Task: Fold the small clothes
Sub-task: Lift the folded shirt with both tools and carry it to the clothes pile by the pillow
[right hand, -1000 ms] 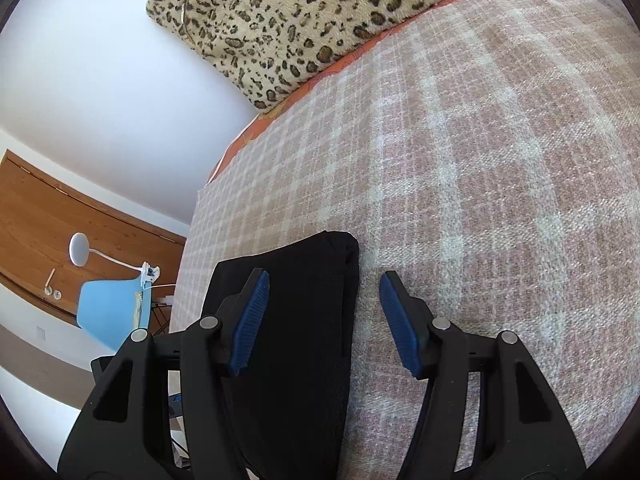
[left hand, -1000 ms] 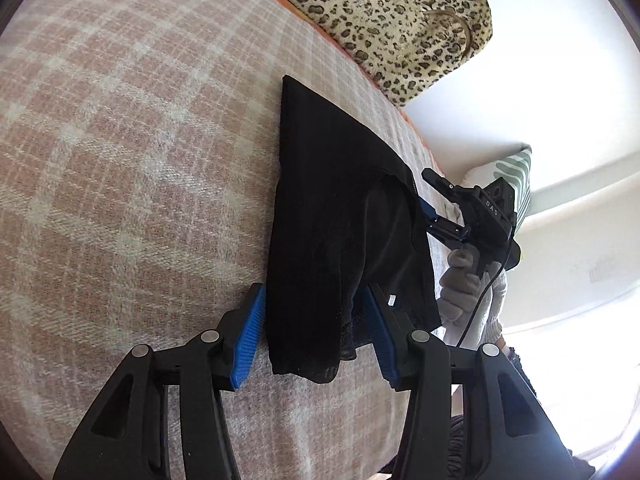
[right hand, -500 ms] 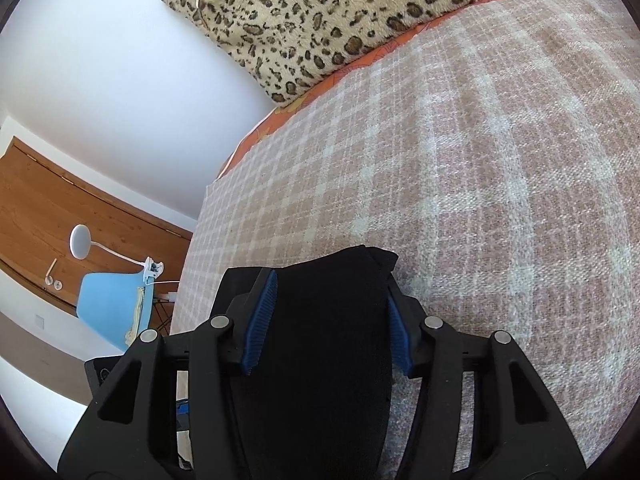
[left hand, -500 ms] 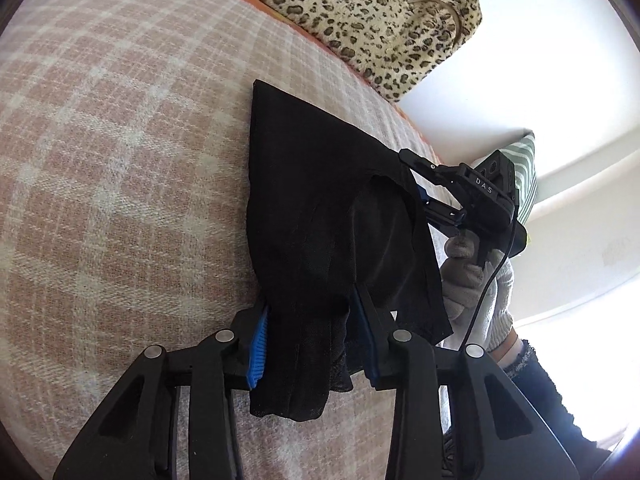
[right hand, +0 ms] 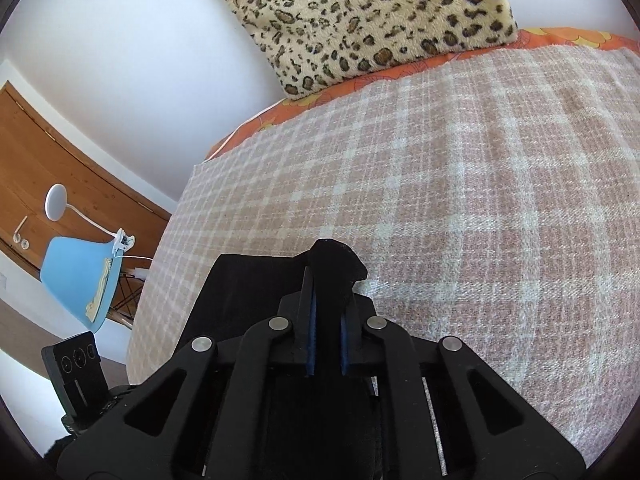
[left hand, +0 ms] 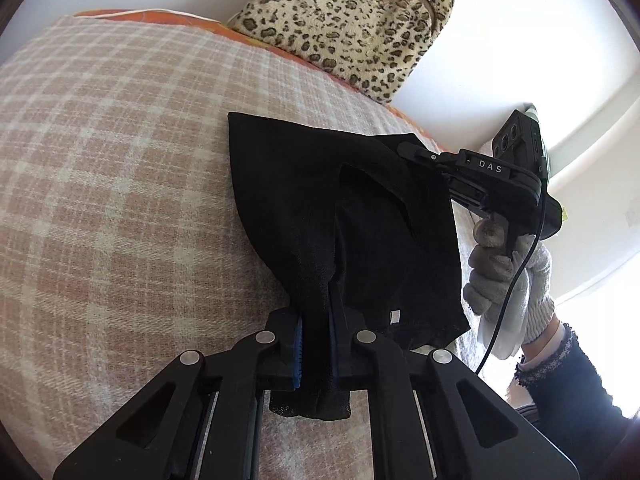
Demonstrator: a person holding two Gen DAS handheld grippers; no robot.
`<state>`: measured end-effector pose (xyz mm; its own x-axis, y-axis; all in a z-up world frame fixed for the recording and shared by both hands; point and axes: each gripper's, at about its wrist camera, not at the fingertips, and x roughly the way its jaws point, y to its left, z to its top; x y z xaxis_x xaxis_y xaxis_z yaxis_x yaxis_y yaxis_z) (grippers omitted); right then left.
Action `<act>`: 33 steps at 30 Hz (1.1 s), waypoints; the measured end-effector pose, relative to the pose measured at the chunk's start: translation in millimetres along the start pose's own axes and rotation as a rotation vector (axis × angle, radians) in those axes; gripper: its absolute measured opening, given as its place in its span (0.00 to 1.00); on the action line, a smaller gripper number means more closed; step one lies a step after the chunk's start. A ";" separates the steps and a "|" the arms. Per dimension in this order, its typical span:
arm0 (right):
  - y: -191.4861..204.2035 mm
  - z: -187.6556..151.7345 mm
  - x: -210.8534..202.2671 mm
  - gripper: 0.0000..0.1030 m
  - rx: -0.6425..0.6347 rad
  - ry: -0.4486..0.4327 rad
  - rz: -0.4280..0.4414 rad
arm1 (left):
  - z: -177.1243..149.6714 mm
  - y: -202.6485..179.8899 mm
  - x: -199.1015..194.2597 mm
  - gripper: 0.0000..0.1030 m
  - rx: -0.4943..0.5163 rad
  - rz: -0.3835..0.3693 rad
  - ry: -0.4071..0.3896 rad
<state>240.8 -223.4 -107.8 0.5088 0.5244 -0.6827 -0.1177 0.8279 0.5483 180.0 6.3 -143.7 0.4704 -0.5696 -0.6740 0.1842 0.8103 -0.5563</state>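
Observation:
A small black garment [left hand: 320,200] lies on a pink plaid blanket [left hand: 100,160], its near edge lifted. My left gripper [left hand: 316,344] has its jaws closing, and the blue pads pinch a bunched corner of the cloth. Across the garment, my right gripper [left hand: 418,152] grips the far edge, held by a gloved hand [left hand: 504,276]. In the right wrist view the right gripper [right hand: 326,316] has its jaws closing too, its pads pressed on a raised fold of the black garment [right hand: 334,264]. The rest of the cloth spreads out to the left under that gripper.
A leopard-print bag [left hand: 344,12] leans on the white wall at the blanket's far edge, over an orange sheet [right hand: 560,38]. A blue chair [right hand: 76,276] with a clip lamp [right hand: 56,202] stands off the bed before a wooden door [right hand: 40,152].
Both grippers have gone from open around the garment's edges to pinched on the cloth. Both have risen a little, lifting the garment's near side off the blanket.

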 end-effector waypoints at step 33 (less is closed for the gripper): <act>-9.5 -33.9 -180.5 0.08 -0.051 -0.242 -0.058 | -9.3 -147.5 10.4 0.07 0.273 -0.101 -0.047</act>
<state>121.1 -319.2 -6.2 0.7044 0.4184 -0.5733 -0.1222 0.8672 0.4827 149.7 -120.4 -73.1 0.4764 -0.6471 -0.5952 0.4542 0.7608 -0.4636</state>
